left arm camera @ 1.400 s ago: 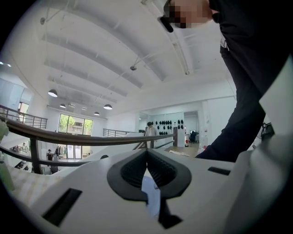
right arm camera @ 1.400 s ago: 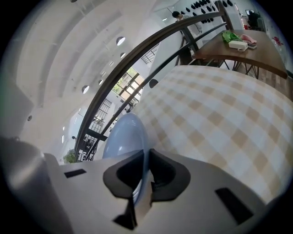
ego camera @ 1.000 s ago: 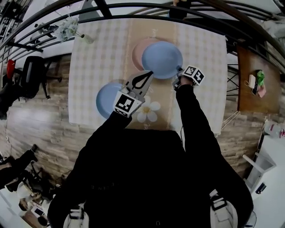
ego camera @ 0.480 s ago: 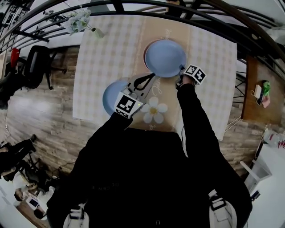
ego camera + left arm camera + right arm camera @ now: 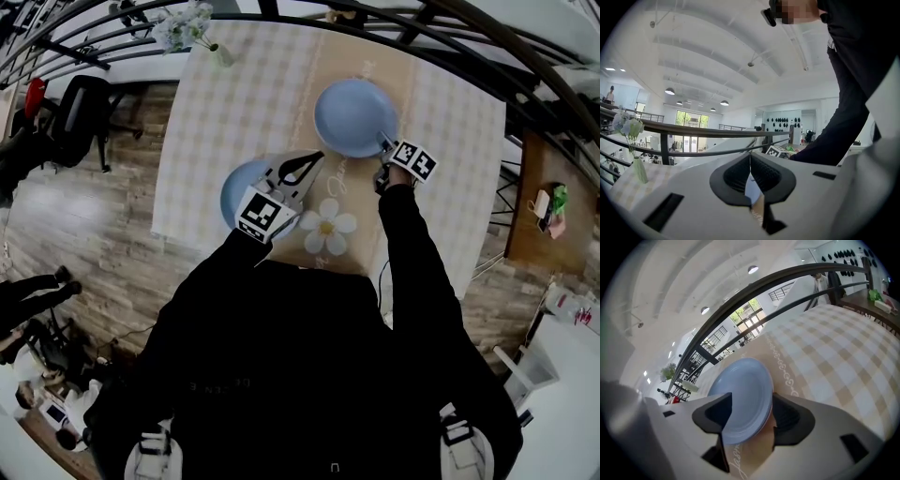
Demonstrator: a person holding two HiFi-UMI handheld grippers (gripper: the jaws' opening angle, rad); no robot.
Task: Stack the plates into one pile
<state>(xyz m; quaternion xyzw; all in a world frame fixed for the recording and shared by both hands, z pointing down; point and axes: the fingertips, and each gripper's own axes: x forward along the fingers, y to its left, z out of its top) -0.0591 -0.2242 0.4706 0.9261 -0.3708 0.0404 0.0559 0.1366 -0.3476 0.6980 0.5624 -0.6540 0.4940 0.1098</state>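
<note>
A blue plate [image 5: 354,116] lies on the tan runner at the far middle of the table and hides the pink plate under it. My right gripper [image 5: 382,143] is at its near right rim. In the right gripper view its jaws [image 5: 750,416] have just been opening. They stand wide, with the plate's [image 5: 743,397] near edge between them, not pinched. A second blue plate [image 5: 240,185] lies nearer, at the left. My left gripper [image 5: 317,156] hovers just right of it, shut on nothing, with its tips [image 5: 750,155] together.
The table wears a checked cloth [image 5: 225,122] and a tan runner with a daisy print [image 5: 326,226]. A vase of flowers [image 5: 192,23] stands at the far left corner. A dark railing [image 5: 525,66] arcs around the far side. A chair [image 5: 80,117] stands left, a wooden side table [image 5: 536,202] right.
The far blue plate has shifted left over the pink plate, which no longer shows. My right jaws have opened off its rim. The left gripper has drifted slightly towards the near plate.
</note>
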